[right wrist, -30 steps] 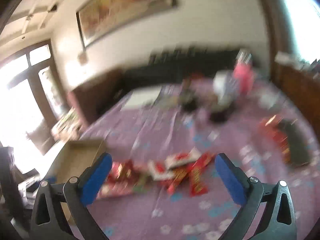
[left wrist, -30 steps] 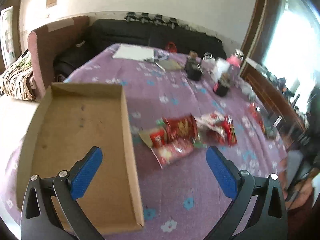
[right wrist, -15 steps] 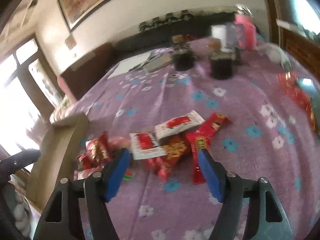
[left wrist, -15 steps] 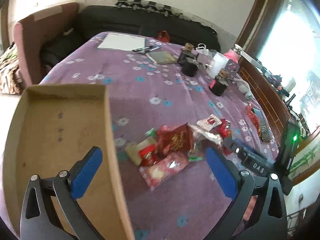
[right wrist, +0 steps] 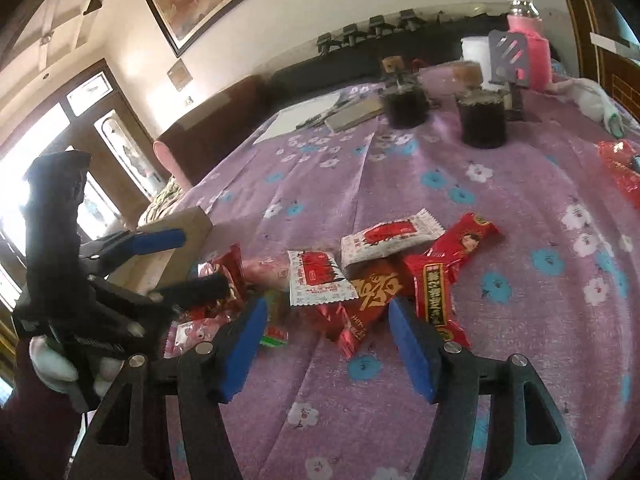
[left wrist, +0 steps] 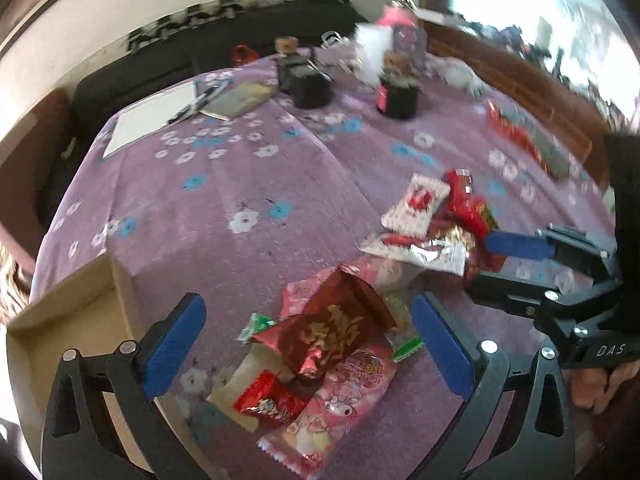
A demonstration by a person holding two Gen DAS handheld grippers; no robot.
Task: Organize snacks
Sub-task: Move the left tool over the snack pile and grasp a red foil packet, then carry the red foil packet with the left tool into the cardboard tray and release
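A pile of snack packets lies on the purple flowered cloth. My left gripper (left wrist: 308, 340) is open and hangs wide over a dark red packet with gold characters (left wrist: 336, 328), a pink packet (left wrist: 344, 392) and a small red one (left wrist: 272, 400). The open cardboard box (left wrist: 60, 320) sits just to its left. My right gripper (right wrist: 328, 340) is lowered at the pile's other end. Its jaws are closing, and the tail of a red-and-gold packet (right wrist: 368, 296) lies between them, untouched by the pads. Just beyond lie a white sachet (right wrist: 318, 276), a white packet (right wrist: 390, 240) and a red bar (right wrist: 464, 244).
Two dark jars (right wrist: 482, 120) (right wrist: 404, 106), a pink bottle (right wrist: 524, 48) and a white sheet (left wrist: 152, 120) stand at the far end of the table. More red packets (left wrist: 516, 132) lie near the right edge. A black sofa runs behind the table.
My left gripper has swung from over the box to over the snack pile and rolled. The right gripper has dropped toward the pile and its jaws have narrowed.
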